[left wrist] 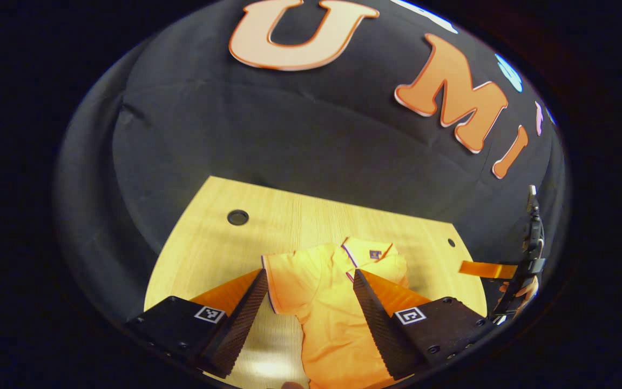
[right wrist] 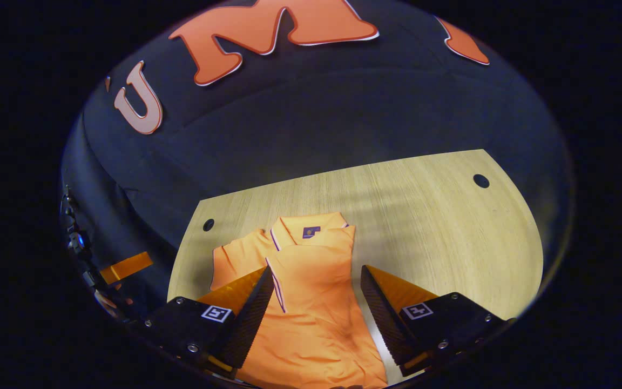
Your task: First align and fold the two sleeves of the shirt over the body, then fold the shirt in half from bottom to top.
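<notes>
both your left gripper (left wrist: 308,292) and right gripper (right wrist: 313,286) hang open above the shirt (right wrist: 311,313); pinch one layer only and the folded sleeve (right wrist: 311,270) could slide askew

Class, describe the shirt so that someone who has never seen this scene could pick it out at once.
Start at the pale wooden table before the black cloth wall. On it lies the orange shirt, collar towards the wall. It is the one cloth item there, with a striped collar edge and a small dark label inside the neck.
</notes>
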`<state>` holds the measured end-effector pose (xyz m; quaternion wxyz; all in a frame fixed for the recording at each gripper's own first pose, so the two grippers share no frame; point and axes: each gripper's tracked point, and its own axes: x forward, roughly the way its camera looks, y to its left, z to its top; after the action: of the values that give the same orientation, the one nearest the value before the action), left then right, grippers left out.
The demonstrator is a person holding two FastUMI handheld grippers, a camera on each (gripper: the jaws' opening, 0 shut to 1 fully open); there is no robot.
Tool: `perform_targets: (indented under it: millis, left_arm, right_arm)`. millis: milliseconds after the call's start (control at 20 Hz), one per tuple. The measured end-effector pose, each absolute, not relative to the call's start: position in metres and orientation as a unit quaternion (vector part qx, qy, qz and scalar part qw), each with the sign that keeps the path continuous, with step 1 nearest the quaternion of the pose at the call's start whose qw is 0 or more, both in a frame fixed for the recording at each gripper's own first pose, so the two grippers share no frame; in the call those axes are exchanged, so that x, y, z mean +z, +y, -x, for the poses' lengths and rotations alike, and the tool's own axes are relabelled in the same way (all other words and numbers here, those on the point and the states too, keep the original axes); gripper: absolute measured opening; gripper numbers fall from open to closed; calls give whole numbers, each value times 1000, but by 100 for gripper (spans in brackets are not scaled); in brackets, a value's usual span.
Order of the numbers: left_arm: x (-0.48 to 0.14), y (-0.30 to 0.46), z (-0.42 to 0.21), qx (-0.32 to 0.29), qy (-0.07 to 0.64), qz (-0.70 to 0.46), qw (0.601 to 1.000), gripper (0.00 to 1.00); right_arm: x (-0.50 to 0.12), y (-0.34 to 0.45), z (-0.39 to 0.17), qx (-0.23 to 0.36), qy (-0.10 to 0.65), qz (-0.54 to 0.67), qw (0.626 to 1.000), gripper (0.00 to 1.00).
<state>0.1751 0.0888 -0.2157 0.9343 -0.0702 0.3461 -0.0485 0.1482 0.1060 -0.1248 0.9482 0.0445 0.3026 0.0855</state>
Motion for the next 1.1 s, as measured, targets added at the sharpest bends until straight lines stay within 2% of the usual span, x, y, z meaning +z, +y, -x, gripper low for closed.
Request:
perform_targets:
  millis: [250,300,500,1000,1100]
  left_arm:
    - [-274,99,-190,-10,435,70,898,98]
    - [-285,100,-193,-3,454,71,888,96]
    - [-327,117,-203,26,507,54,860,98]
    - [-400,149,-207,85,590,-5,803,98]
    - [-399,153,-214,80,583,-13,808,98]
  right_arm:
    - [-100,28,-132,45,256,-47,965,99]
    - [-88,18,-129,41,239,-51,969,99]
    - [-63,-14,-115,41,202,-37,978,98]
    - [-68,-36,-105,50,215,-34,975,99]
    - [-71,-38,-105,51,220,-34,974,99]
